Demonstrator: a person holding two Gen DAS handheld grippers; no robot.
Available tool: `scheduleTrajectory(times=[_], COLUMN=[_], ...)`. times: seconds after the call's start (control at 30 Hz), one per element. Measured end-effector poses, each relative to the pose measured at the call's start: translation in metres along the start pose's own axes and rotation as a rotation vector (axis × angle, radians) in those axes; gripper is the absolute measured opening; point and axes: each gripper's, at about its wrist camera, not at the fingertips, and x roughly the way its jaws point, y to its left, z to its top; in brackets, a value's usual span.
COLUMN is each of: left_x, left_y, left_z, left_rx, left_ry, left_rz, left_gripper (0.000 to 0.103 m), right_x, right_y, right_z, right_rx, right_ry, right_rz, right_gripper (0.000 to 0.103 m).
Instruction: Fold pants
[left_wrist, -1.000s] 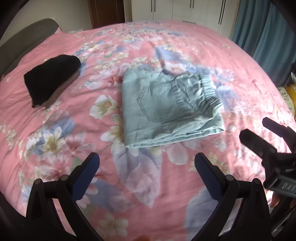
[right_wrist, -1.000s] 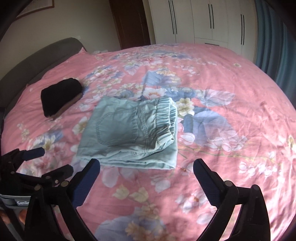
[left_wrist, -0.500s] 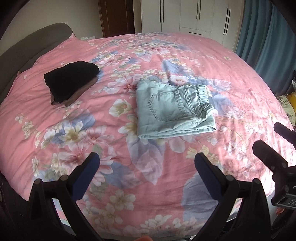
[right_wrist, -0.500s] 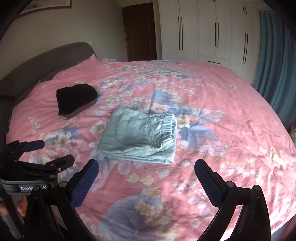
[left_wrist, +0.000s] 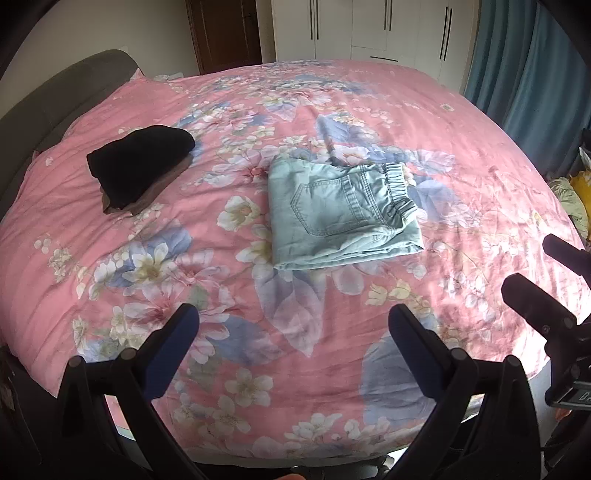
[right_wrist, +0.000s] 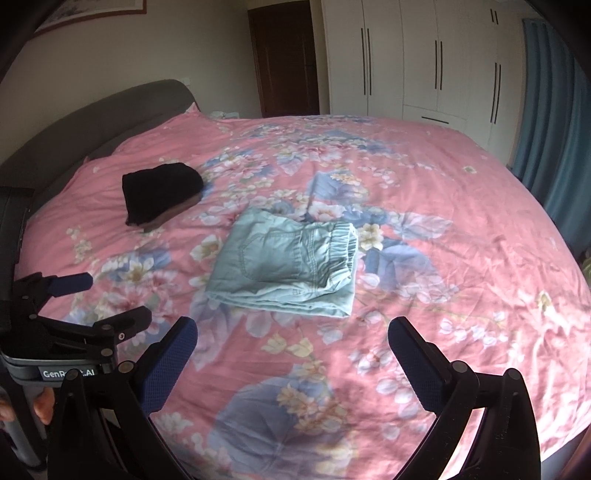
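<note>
Through my left wrist camera, my left tool (left_wrist: 291, 328) hangs over the near edge of the bed, spread wide with nothing between its blue-padded fingers. The pale mint denim pants with an elastic waistband (left_wrist: 341, 214) lie well ahead of it in the middle of the pink floral bedspread (left_wrist: 258, 350), folded into a compact rectangle with a back pocket on top and the waistband toward the right. A black folded garment (left_wrist: 140, 162) sits well apart to the left. My right tool (left_wrist: 543, 284) shows at the right margin, also gaping.

Through my right wrist camera, the right tool (right_wrist: 291, 332) is wide open and empty too, hanging short of the pants (right_wrist: 288, 269). The left tool (right_wrist: 88, 299) shows at the left edge, fingers apart.

The fold looks finished to me. I judge the bundle soft, light and floppy, its layers liable to slide apart; if I must move it, I would pinch through all layers at the thick folded edge nearest me.
</note>
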Motion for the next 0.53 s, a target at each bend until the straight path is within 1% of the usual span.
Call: scheduleTrajectory(times=[0.13, 0.53], left_x=[-0.0012, -0.0037], left_y=[-0.0014, -0.0038], left_z=[0.0013, 0.0039], left_rx=[0.004, 0.007], left_ry=[-0.011, -0.016], left_rz=[0.009, -0.013], left_gripper=[0.102, 0.102], right_x=[-0.0005, -0.0033], right_y=[-0.0001, 0.0], right_z=[0.0011, 0.0012], right_rx=[-0.01, -0.008], right_ry=[0.0, -0.009], right_rz=[-0.004, 0.001], right_gripper=[0.102, 0.102])
